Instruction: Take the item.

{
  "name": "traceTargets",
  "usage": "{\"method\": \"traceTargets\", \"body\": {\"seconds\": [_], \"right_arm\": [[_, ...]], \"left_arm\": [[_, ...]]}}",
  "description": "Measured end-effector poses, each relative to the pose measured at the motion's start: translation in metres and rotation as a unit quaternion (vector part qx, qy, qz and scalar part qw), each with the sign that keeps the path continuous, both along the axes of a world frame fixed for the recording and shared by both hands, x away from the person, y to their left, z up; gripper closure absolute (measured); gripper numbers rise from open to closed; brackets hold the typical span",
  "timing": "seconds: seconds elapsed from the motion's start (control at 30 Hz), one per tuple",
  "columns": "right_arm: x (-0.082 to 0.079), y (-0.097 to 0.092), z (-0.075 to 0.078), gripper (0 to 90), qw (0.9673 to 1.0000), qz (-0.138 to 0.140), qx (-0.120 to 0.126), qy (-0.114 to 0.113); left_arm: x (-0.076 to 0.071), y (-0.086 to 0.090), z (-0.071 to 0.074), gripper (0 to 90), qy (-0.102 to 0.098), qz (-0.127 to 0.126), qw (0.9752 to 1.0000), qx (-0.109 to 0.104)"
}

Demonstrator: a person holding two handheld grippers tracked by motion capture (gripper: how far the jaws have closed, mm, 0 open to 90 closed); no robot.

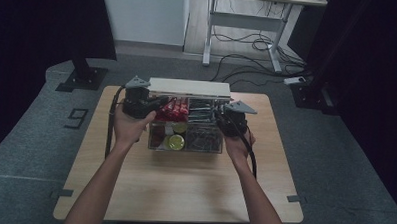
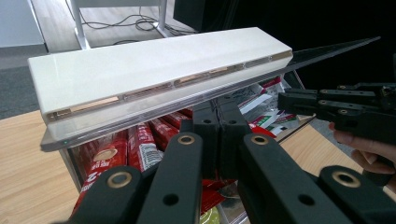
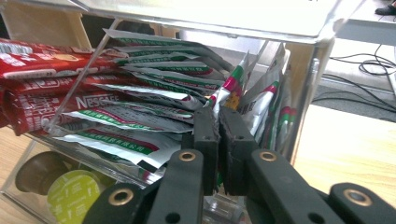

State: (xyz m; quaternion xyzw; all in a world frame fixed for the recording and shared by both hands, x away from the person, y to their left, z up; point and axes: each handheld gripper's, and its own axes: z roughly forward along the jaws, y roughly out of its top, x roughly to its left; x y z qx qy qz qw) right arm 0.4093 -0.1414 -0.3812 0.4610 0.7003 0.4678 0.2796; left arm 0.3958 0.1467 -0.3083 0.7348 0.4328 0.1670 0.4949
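A clear plastic organiser box (image 1: 185,147) stands at the back middle of the wooden table. Its lid (image 1: 190,87), clear with a cream bar (image 2: 154,65), is tilted up. My left gripper (image 1: 157,103) is shut with nothing between the jaws, and its tips (image 2: 219,112) sit right under the lid's clear edge, above red stick packets (image 2: 140,144). My right gripper (image 1: 219,114) reaches into the right compartment. In the right gripper view it (image 3: 219,116) is shut on a white, green and red sachet (image 3: 231,86) among several similar sachets.
Red stick packets (image 3: 42,88) fill the compartment beside the sachets. Green and dark capsules (image 3: 70,196) lie in the front one. The table (image 1: 183,191) has open wood in front of the box. Desk legs and cables (image 1: 248,48) are on the floor behind.
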Motion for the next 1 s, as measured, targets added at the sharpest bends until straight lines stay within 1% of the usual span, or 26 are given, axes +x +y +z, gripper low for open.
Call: {"method": "traceTargets", "body": {"seconds": [0.13,0.23,0.33,0.4,0.53,0.67,0.87,1.0], "right_arm": [[-0.006,-0.004,0.001,86.7,0.9999,0.0,0.011,-0.011],[-0.01,-0.009,0.003,86.9,0.9995,0.003,0.024,-0.019],[-0.017,-0.014,0.006,87.1,0.9988,0.007,0.039,-0.028],[-0.022,-0.016,0.007,87.1,0.9984,0.009,0.044,-0.035],[-0.027,-0.019,0.006,87.2,0.9977,0.013,0.052,-0.042],[-0.033,-0.022,0.007,87.3,0.9967,0.012,0.057,-0.056],[-0.041,-0.028,0.011,87.3,0.9951,0.014,0.067,-0.072],[-0.045,-0.032,0.013,87.3,0.9942,0.017,0.075,-0.076]], "left_arm": [[0.0,0.0,0.0,88.8,-0.001,0.0,1.0,0.001],[0.0,-0.001,0.0,88.8,-0.002,0.002,1.0,0.002],[0.0,-0.001,0.0,88.8,-0.003,0.002,1.0,0.002],[0.001,-0.001,0.0,88.8,-0.002,0.003,1.0,0.003],[0.001,-0.002,-0.001,89.0,-0.002,0.004,1.0,0.005],[0.002,-0.003,0.0,89.3,-0.002,0.004,1.0,0.005],[0.001,-0.003,0.0,90.0,-0.002,0.005,1.0,0.008],[0.001,-0.003,-0.001,90.0,-0.003,0.006,1.0,0.006]]}}
